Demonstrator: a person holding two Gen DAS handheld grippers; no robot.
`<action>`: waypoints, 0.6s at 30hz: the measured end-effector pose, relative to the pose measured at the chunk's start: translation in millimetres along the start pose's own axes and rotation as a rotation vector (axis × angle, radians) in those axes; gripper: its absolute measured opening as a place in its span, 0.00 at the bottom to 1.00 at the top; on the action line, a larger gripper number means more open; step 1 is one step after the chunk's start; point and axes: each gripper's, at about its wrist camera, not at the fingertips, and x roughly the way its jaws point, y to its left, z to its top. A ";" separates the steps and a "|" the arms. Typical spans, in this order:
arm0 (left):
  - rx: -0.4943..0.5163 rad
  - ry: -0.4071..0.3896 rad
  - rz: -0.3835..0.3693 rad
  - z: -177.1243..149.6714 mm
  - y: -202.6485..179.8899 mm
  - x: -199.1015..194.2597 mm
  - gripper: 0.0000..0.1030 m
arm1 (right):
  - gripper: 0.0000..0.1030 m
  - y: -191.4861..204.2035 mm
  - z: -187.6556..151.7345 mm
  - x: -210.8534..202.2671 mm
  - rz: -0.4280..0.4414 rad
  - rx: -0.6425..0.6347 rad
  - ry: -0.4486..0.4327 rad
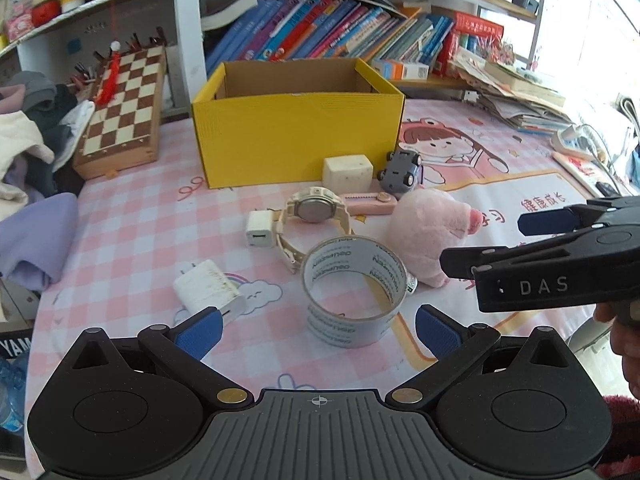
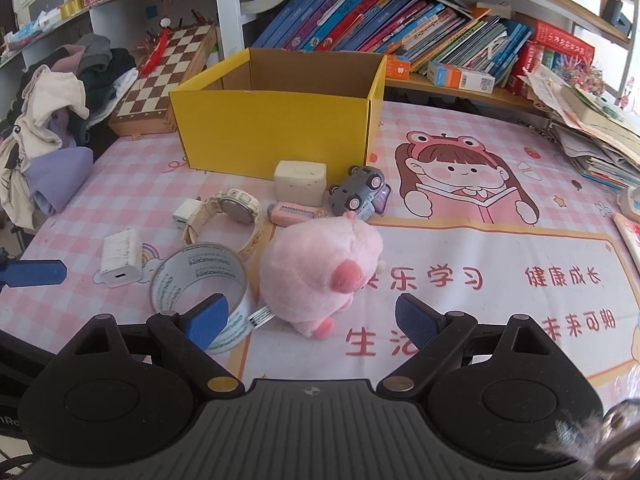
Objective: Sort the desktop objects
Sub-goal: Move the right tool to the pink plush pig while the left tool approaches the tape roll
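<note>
A roll of clear tape (image 1: 352, 292) stands on the pink mat, just ahead of my open left gripper (image 1: 318, 330), between the lines of its blue pads. A pink pig plush (image 2: 320, 268) sits right in front of my right gripper (image 2: 314, 318), whose jaws stand wide with nothing pressed. Behind them lie a cream watch (image 1: 312, 210), a small white plug (image 1: 260, 230), a larger white charger (image 1: 210, 288), a pink utility knife (image 1: 370, 204), a cream cube (image 1: 347, 172) and a grey toy car (image 1: 400, 170). An open yellow box (image 1: 296, 136) stands at the back.
A chessboard (image 1: 124, 108) leans left of the box beside a heap of clothes (image 1: 28, 160). Books fill the shelf (image 1: 340, 32) behind. Stacked papers (image 1: 520, 100) and a power strip (image 1: 572, 144) sit at the right. A person's hand (image 1: 624, 340) holds the right gripper.
</note>
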 end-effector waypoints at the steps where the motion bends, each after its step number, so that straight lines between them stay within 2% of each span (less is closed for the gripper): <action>1: -0.002 0.006 0.001 1.6 -0.4 3.2 1.00 | 0.89 -1.5 1.7 3.2 0.004 -0.003 0.007; 9: -0.010 0.049 0.001 10.4 -5.2 26.7 1.00 | 0.89 -12.9 15.8 26.4 0.026 -0.023 0.050; 18: 0.050 0.078 0.029 14.3 -14.9 48.2 0.98 | 0.90 -20.4 26.9 51.7 0.044 -0.041 0.107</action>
